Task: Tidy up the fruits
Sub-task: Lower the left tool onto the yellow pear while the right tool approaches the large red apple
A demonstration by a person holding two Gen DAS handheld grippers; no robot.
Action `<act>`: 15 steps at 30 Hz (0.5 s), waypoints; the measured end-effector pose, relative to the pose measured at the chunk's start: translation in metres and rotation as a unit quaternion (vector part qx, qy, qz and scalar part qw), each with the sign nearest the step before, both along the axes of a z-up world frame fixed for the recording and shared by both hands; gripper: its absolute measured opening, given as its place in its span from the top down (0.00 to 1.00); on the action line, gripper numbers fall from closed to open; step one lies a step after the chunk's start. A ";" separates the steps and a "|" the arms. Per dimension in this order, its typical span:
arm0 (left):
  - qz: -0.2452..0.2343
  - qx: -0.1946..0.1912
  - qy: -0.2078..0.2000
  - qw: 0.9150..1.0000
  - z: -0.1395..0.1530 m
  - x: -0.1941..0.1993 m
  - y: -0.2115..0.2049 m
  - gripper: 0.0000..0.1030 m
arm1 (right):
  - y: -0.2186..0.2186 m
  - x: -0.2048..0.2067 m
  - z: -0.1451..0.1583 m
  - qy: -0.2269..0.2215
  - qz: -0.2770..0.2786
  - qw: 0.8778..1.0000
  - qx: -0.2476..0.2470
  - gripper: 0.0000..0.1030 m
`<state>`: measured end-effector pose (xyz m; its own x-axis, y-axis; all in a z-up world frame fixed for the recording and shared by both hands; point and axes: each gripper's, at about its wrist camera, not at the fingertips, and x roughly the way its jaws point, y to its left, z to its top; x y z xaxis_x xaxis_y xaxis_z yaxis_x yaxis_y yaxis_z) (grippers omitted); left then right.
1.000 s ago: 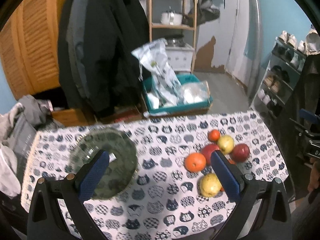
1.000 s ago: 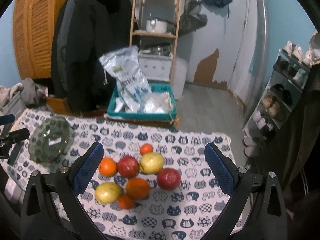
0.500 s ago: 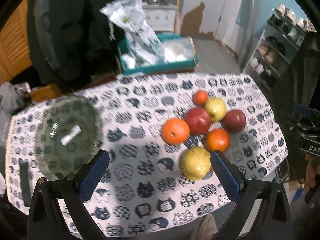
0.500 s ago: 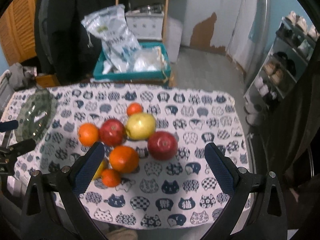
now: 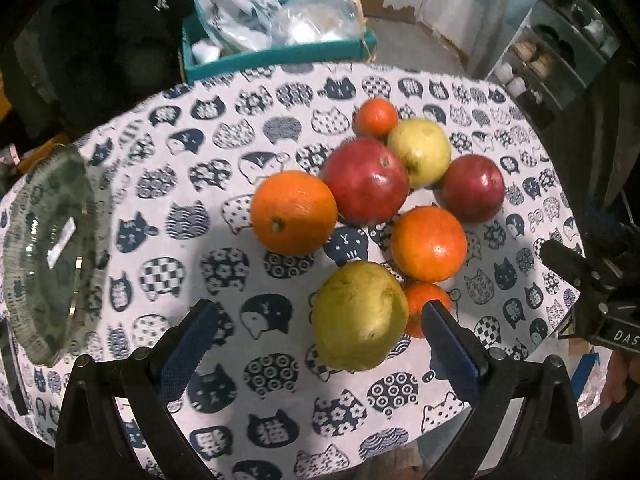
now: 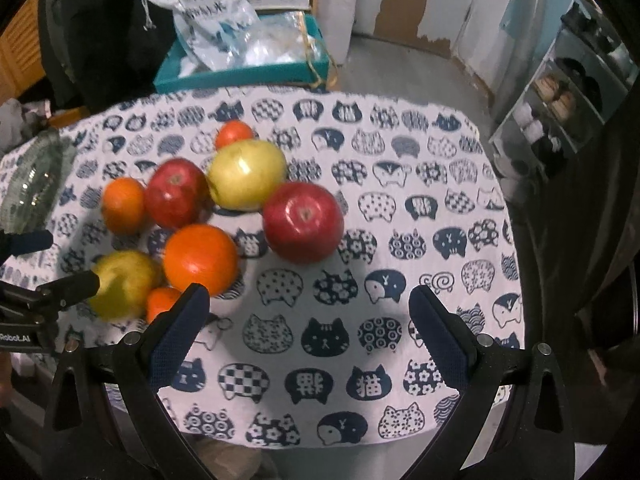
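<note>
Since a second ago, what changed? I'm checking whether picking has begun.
Both tongs, left and right, dropped closer over the fruit, the left nearing the yellow pear. Nothing gripped; both stay open. Fruit and glass dish haven't moved.

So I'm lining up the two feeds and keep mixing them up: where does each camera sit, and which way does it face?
Left wrist: on the left gripper, angled down at the cat-print tablecloth; open blue pads frame the yellow-green pear; the right gripper intrudes at right.
Right wrist: on the right gripper, open above bare cloth, the big red apple ahead; the left gripper shows at left.
Shared: the fruit cluster, the green glass plate, the teal tray.
</note>
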<state>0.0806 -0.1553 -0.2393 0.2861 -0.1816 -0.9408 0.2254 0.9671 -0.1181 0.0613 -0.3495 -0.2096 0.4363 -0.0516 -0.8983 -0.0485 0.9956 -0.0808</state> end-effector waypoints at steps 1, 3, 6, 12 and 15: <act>-0.001 0.001 0.005 1.000 -0.004 0.002 -0.002 0.01 | -0.001 0.001 -0.003 0.002 -0.001 1.000 0.001 0.04; -0.001 -0.001 0.013 1.000 -0.010 0.004 -0.004 0.03 | -0.005 0.002 -0.009 0.009 -0.004 1.000 0.004 0.04; -0.002 -0.013 0.033 0.999 -0.021 0.009 -0.006 0.07 | -0.010 0.005 -0.014 0.015 -0.009 1.000 0.019 0.04; -0.005 -0.050 0.070 0.996 -0.042 0.014 -0.007 0.19 | -0.015 0.014 -0.021 0.022 -0.014 0.999 0.033 0.04; -0.016 -0.071 0.079 0.994 -0.047 0.015 -0.010 0.30 | -0.015 0.021 -0.023 0.026 -0.013 0.999 0.038 0.04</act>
